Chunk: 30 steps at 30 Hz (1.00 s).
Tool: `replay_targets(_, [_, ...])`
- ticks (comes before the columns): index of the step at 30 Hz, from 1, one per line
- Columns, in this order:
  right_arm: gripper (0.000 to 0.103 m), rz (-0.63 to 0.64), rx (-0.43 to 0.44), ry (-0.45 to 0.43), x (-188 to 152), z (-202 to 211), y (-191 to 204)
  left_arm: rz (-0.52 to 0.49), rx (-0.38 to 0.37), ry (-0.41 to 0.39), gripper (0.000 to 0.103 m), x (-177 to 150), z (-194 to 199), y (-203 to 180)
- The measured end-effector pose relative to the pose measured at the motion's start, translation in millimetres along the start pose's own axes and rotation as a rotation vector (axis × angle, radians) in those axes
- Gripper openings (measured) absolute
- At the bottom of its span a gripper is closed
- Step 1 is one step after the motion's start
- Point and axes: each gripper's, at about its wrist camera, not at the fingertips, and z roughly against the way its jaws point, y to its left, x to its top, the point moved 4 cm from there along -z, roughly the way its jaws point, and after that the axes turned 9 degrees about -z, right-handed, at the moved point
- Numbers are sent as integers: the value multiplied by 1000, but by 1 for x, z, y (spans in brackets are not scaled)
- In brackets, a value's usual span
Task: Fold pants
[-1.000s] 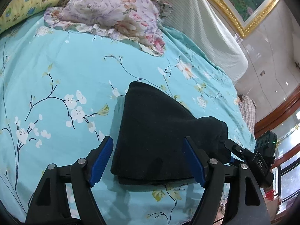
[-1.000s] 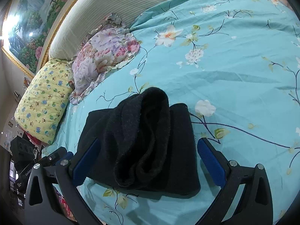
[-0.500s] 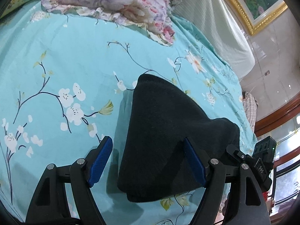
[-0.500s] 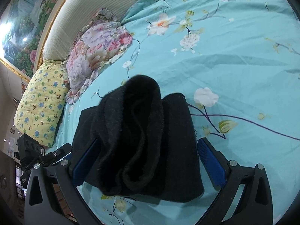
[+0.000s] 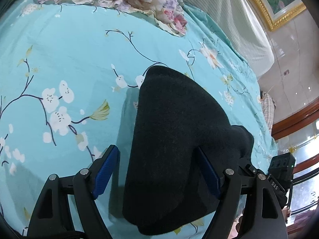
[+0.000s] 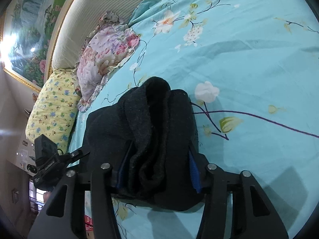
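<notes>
Black pants (image 5: 175,123) lie folded in a thick stack on the turquoise flowered bedsheet (image 5: 69,59). My left gripper (image 5: 157,171) is open just above the stack's near left edge. Its left pad (image 5: 105,171) hangs over bare sheet and its right pad (image 5: 207,171) over the cloth. In the right wrist view the pants (image 6: 151,119) show their rolled, layered end. My right gripper (image 6: 158,169) has its jaws closing around that end, and the blue pads (image 6: 194,169) press into the cloth, which bulges over them. Each gripper shows at the edge of the other's view.
A pink flowered pillow (image 6: 107,53) and a yellow patterned pillow (image 6: 51,111) lie at the head of the bed, by the striped padded headboard (image 6: 111,8). A gold-framed painting (image 5: 279,2) hangs above it. The bed's edge runs close behind the pants (image 5: 267,143).
Both grippers came down closer to the pants. The right gripper's jaws narrowed from wide open onto the rolled end of the stack. The left gripper's jaws stayed wide.
</notes>
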Motion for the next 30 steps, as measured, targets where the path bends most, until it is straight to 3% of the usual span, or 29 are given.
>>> replay_targets(2, [51,3,4,-3,0,0,1,-13,5,1,80,1,-3,-3])
replay_targets(3, [51,2,10,-4,0,0,1,-17,3,3,76,1,-4,-4])
replay_targets(4, [51,2,14,-5,0,0,0,-22,-12,7,65,1,-4,-4])
replay_targets(13, [48,13,42,-11,-3,2,3,-58,-31,-17,35,2,6,-14])
replay_targets(23, [45,49,55,-25,-1,10,23,-58,-41,-71,27,2,37,-19])
replay_targets(30, [44,96,91,-17,6,4,51,-65,12,-141,27,8,70,-11])
